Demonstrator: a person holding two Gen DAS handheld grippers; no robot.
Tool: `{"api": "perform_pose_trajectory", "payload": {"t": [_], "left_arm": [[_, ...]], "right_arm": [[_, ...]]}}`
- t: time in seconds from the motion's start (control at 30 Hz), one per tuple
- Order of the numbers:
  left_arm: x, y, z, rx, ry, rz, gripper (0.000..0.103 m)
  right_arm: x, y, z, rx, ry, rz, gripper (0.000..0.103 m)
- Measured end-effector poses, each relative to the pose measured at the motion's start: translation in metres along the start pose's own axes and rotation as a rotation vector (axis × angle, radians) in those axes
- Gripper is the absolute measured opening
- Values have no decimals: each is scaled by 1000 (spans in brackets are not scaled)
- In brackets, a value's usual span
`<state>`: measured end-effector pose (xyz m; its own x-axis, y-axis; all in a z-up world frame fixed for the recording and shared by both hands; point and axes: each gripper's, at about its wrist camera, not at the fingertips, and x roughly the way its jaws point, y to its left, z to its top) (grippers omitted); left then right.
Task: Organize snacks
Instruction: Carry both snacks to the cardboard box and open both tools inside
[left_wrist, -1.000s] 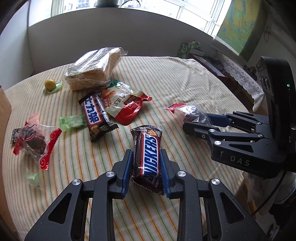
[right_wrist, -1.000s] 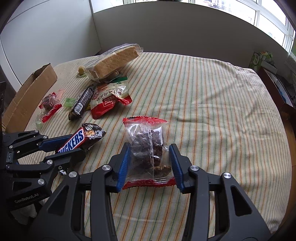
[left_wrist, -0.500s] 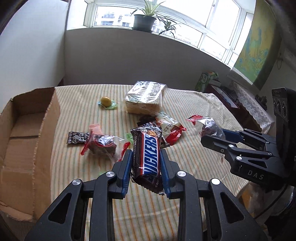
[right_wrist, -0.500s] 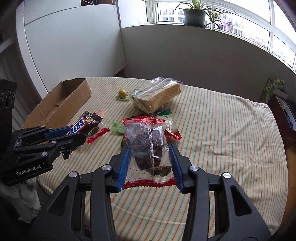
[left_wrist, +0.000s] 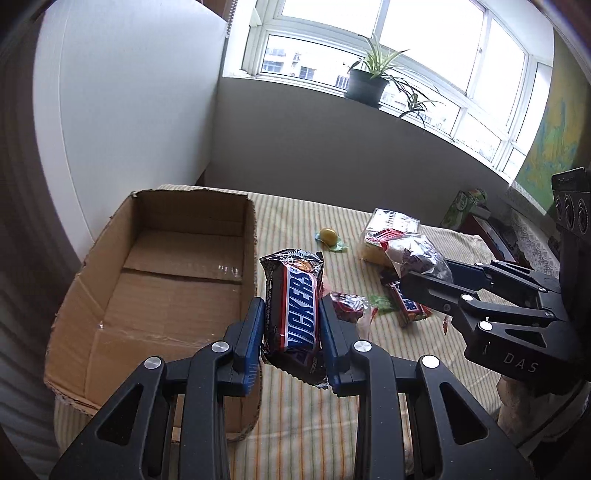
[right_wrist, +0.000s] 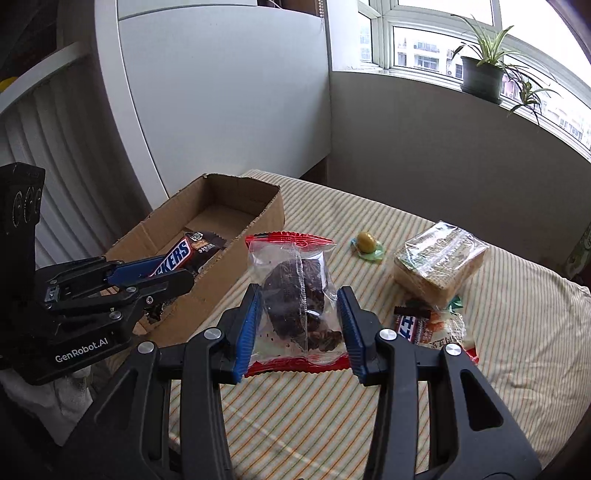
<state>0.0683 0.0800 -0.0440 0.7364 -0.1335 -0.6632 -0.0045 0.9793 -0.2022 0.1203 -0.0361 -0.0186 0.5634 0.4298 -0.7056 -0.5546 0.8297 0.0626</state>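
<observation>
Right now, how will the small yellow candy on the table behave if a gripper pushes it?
The yellow candy looks round, so it probably rolls rather than slides. Its green wrapper lies spread beneath it, which may slow it a little. It seems small and likely light.

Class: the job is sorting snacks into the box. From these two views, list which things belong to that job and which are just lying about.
Belong to the job:
- brown Snickers bar clamped in the left tool
- clear red-edged bag of dark snacks clamped in the right tool
- open brown cardboard box
- wrapped sliced bread loaf
- yellow round sweet

Lying about:
- potted green plant
- striped tablecloth
</observation>
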Motion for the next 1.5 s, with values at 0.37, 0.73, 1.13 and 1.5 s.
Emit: {"api": "perform_pose_trajectory", "payload": {"t": [0.37,0.73,1.13,1.5], "left_arm": [[-10,61,-6,-106,-4,105,27],[-16,94,-15,-176,10,159,28],[-21,86,-13,-189,-19,154,31],[-25,50,-9,-142,-42,94,31]], "right_arm": [[47,69,23,-88,35,111,44],[75,101,25,-120,70,150,50],[54,79,22,-83,36,136,62],[17,23,21,-21,-15,79,62]]}}
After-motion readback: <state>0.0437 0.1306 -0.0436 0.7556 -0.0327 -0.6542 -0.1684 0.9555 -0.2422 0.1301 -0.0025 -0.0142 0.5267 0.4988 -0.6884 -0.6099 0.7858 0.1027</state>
